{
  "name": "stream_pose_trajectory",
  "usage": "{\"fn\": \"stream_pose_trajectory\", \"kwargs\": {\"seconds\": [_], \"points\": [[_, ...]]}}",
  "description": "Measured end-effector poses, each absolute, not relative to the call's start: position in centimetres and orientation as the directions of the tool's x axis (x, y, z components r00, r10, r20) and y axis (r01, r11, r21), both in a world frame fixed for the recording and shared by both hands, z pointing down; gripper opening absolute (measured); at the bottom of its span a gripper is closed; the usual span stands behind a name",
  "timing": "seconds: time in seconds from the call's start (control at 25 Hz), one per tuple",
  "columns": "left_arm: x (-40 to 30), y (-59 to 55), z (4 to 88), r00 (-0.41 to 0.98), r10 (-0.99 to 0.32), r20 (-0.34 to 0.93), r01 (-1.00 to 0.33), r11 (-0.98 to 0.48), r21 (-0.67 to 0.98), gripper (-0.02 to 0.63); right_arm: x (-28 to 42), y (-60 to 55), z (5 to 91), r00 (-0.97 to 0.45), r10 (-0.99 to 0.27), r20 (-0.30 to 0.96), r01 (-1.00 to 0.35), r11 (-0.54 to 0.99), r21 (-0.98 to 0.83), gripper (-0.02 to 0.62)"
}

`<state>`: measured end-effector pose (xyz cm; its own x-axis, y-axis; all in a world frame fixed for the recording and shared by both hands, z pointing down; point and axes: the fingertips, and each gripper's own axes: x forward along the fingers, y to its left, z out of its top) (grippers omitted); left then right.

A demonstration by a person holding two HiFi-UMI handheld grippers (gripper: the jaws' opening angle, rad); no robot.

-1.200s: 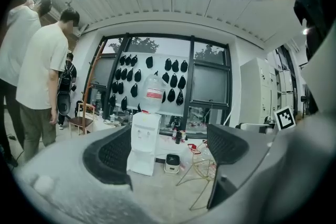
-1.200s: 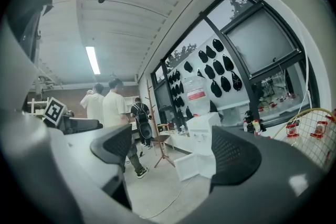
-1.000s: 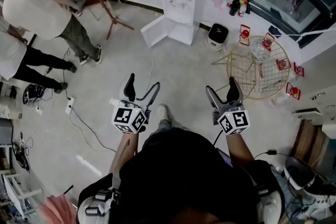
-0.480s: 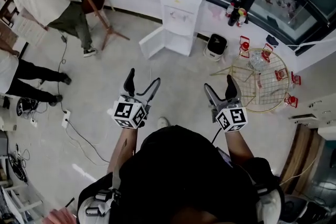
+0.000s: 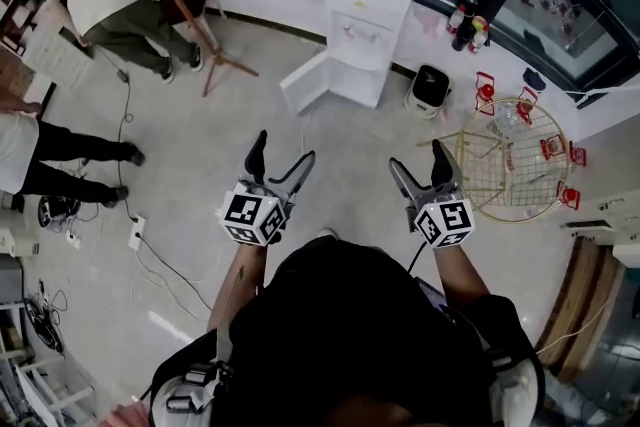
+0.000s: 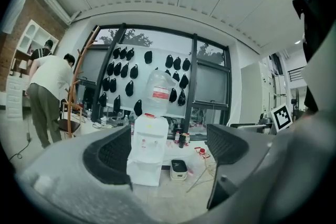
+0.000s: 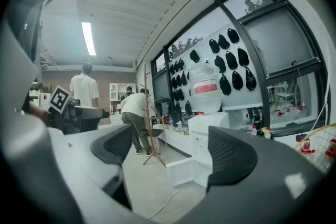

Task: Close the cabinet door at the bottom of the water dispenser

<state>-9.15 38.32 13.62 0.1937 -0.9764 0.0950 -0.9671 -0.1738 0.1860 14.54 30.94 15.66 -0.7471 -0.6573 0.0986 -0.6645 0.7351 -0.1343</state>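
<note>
We hold left gripper and right gripper spread, empty; the door looks light, so push its free edge.

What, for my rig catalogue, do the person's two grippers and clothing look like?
The left gripper and right gripper match: dark jaws, black textured pads, a white cube with black square markers. The person wears a black top.

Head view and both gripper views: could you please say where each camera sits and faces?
Head view: on the person's head, facing steeply down; shows both arms, left gripper, right gripper.
Left gripper view: on that gripper, along its open jaws toward the water dispenser.
Right gripper view: likewise, jaws open, toward the open cabinet door.
Shared: water dispenser.
</note>
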Motion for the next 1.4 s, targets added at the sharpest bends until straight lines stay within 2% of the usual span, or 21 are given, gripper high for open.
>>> {"fn": "stream_pose_trajectory", "kwargs": {"seconds": [0.24, 0.68, 0.92, 1.4], "points": [[-12.2, 37.7, 15.3, 0.181, -0.975, 0.127, -0.966, -0.151, 0.209, 0.449, 11.6, 29.6, 16.7, -0.754, -0.643, 0.136, -0.657, 0.738, -0.154, 0.448], [-13.3, 32.5, 17.5, 0.180, -0.969, 0.169, -0.957, -0.133, 0.258, 0.448, 9.5, 23.1, 19.0, -0.765, -0.615, 0.193, -0.642, 0.750, -0.156, 0.439], [-14.5, 27.9, 17.5, 0.152, -0.973, 0.171, -0.960, -0.104, 0.261, 0.448, 6.8, 17.2, 18.1, -0.796, -0.584, 0.156, -0.604, 0.784, -0.146, 0.437], [-14.1, 18.5, 19.2, 0.131, -0.971, 0.201, -0.961, -0.074, 0.267, 0.448, 8.6, 7.2, 19.4, -0.796, -0.583, 0.163, -0.605, 0.769, -0.205, 0.411]]}}
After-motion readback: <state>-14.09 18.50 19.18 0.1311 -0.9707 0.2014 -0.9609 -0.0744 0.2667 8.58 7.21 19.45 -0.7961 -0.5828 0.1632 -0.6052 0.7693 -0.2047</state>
